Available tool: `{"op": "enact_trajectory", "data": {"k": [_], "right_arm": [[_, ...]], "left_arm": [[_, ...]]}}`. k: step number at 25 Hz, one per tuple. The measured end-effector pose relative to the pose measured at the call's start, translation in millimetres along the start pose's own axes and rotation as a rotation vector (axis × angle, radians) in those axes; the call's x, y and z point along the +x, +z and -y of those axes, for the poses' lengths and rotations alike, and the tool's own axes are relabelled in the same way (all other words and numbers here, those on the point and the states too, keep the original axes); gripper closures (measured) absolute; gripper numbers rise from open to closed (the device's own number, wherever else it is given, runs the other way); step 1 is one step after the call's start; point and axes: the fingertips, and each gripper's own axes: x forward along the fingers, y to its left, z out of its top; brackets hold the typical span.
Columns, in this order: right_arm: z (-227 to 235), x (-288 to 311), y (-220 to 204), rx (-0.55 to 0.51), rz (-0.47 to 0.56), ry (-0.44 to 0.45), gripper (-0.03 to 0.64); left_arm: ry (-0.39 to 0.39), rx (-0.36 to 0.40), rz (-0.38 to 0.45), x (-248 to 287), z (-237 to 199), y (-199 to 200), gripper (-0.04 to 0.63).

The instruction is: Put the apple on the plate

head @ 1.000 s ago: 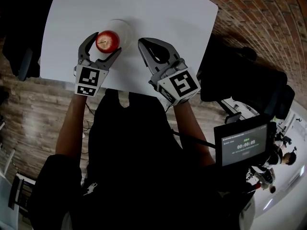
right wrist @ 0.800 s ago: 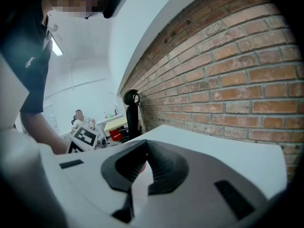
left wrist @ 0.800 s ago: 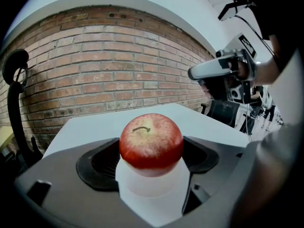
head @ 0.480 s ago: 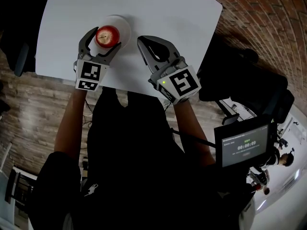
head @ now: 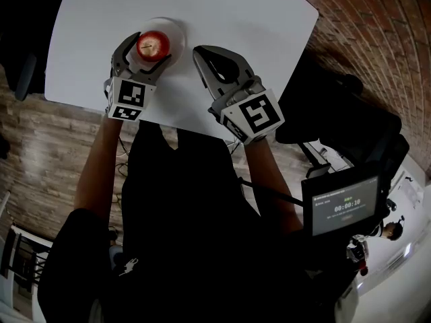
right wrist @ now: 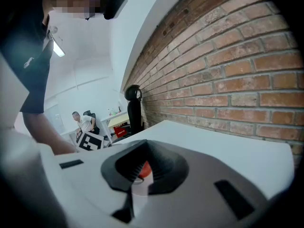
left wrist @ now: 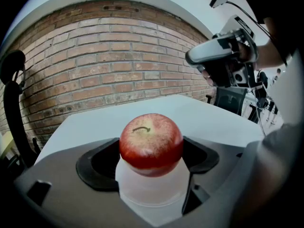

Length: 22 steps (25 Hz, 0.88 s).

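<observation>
A red apple [head: 153, 44] sits between the jaws of my left gripper [head: 151, 47], which is shut on it. In the left gripper view the apple [left wrist: 151, 144] fills the gap between the black pads [left wrist: 97, 161], directly over the white plate [left wrist: 148, 194]. In the head view the plate [head: 176, 35] shows pale on the white table [head: 236, 12], mostly hidden under the apple. My right gripper [head: 202, 54] hovers to the apple's right, shut on nothing. Through the slit of my right gripper [right wrist: 137, 175] a sliver of the apple [right wrist: 145, 169] shows.
The table's near edge runs just behind both grippers. A black office chair [right wrist: 134, 109] stands by the brick wall, with seated people [right wrist: 85, 122] farther back. A screen with a timer [head: 343, 206] stands at the person's right.
My left gripper has carried the apple farther from the table's near edge, from the plate's left rim to over its middle. The right gripper has stayed about where it was.
</observation>
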Motion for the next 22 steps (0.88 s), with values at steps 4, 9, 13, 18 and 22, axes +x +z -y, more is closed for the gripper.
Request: {"op": "enact_trajectory", "data": {"k": [4, 9, 13, 18, 22], "right_arm": [[-3.2, 1.7, 1.2, -0.001, 0.002, 0.010, 0.612], [-3.8, 2.3, 1.3, 0.002, 0.000, 0.008, 0.614], [-2.9, 2.0, 1.4, 0.003, -0.001, 0.005, 0.612], [-0.8, 1.2, -0.6, 0.003, -0.007, 0.000, 0.612], [-0.4, 1.3, 1.6, 0.001, -0.001, -0.004, 0.612]], "left_arm": [[0.005, 0.010, -0.016, 1.0, 1.4, -6.5, 0.189], [0.010, 0.033, -0.025, 1.0, 2.2, -9.6, 0.189], [0.017, 0.074, -0.038, 2.6, 2.9, -13.6, 0.189], [0.033, 0.123, -0.054, 5.6, 3.3, -15.4, 0.189], [0.040, 0.151, -0.062, 5.9, 3.6, -15.6, 0.189]]}}
